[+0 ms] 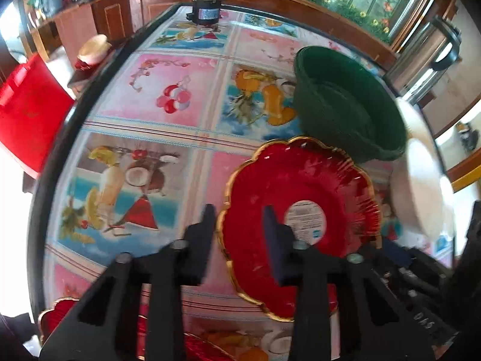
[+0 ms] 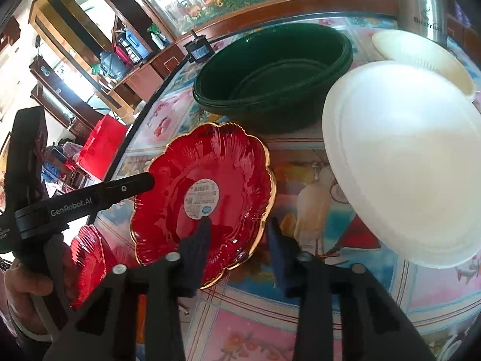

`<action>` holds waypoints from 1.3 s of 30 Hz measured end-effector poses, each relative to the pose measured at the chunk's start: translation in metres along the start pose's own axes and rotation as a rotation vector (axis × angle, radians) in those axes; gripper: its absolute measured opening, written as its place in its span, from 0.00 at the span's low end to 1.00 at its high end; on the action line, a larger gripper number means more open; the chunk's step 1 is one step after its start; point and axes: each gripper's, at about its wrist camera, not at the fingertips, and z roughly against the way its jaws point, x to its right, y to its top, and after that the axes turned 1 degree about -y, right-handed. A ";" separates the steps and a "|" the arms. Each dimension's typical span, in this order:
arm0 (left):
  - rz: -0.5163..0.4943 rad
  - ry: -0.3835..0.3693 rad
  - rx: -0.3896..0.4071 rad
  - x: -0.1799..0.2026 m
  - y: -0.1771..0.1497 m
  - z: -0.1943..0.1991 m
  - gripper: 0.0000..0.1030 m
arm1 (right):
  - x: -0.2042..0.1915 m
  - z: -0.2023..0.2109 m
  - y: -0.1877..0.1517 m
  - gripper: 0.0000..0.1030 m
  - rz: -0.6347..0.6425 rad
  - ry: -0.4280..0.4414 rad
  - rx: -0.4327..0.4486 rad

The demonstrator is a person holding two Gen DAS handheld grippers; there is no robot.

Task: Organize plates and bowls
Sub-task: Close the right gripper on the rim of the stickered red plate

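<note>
Green bowls [image 2: 270,81] already nested at the counter's [image 1: 186,96] far side. Red plate [image 2: 207,192] lies loose mid-counter, more red plates [image 2: 87,255] nearer; white plate [image 2: 402,162] unsorted. Left tongs [image 1: 239,219] and right tongs [image 2: 237,231] both wide, straddling the red plate's opposite rims, empty. Judged under halfway.

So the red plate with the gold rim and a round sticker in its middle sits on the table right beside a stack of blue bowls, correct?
Not quite: the bowls are dark green, not blue, as the right wrist view shows plainly. The rest holds: the red plate has a gold rim and a round sticker, and sits on the table beside them.
</note>
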 end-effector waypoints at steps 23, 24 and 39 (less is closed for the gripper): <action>-0.002 -0.014 -0.033 -0.009 -0.006 -0.007 0.11 | -0.001 -0.003 0.000 0.19 0.035 -0.011 -0.020; -0.003 -0.017 -0.027 -0.009 -0.006 -0.004 0.11 | -0.002 0.000 0.001 0.18 0.040 -0.012 -0.011; -0.006 -0.057 0.062 -0.001 -0.023 0.044 0.11 | -0.019 0.031 -0.008 0.18 0.125 -0.078 0.050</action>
